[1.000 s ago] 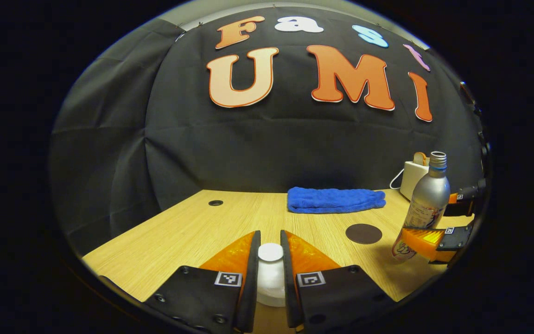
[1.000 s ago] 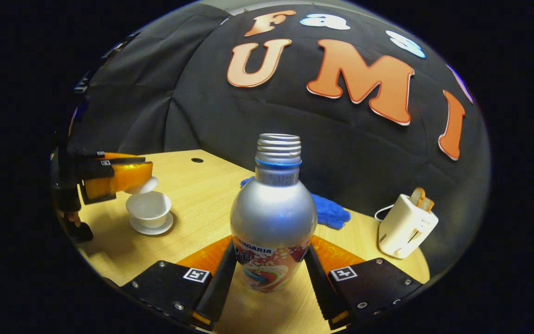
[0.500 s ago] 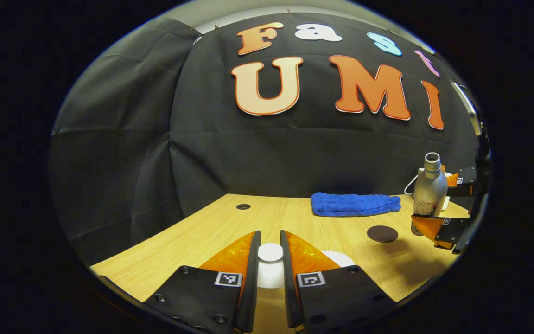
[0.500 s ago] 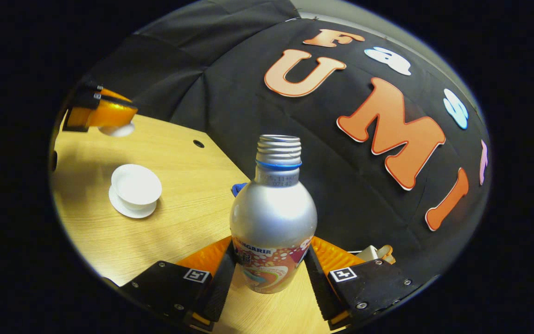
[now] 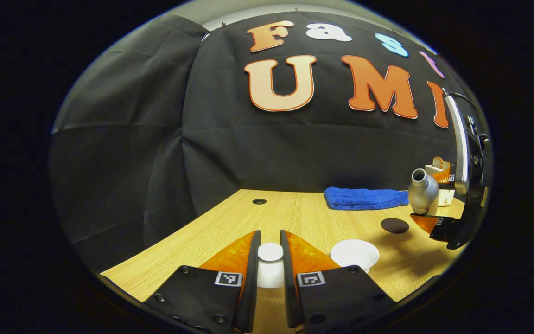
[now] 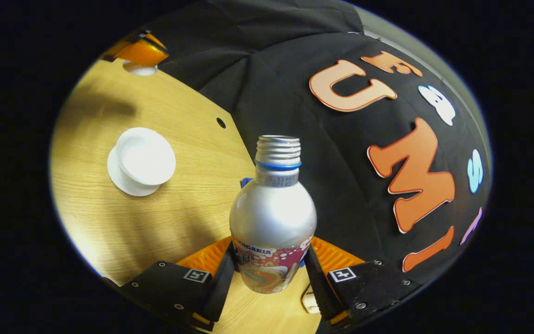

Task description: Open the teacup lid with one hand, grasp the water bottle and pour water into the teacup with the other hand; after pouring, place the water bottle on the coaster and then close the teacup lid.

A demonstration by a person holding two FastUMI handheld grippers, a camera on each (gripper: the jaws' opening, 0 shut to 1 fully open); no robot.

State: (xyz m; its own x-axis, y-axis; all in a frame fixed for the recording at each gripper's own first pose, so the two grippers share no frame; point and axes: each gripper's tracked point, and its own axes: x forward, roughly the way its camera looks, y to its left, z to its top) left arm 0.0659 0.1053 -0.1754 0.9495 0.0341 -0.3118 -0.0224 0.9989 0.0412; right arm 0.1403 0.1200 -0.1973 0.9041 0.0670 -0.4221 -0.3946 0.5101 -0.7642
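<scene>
Here, left claw (image 5: 270, 260) pinches half-hidden lid (image 5: 270, 266); right claw (image 6: 270, 269) clamps bottle (image 6: 272, 222).

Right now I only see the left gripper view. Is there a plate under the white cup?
Observer: Yes. In the right gripper view the teacup sits on a white saucer.
Operator: Where is the bottle grabbed?
Observer: The right gripper clamps the water bottle low down, with one finger on each side of its printed band.
Operator: Is my lid clear of the cup?
Observer: Yes. The lid hangs in the left gripper, off to one side of the teacup and apart from it.
</scene>
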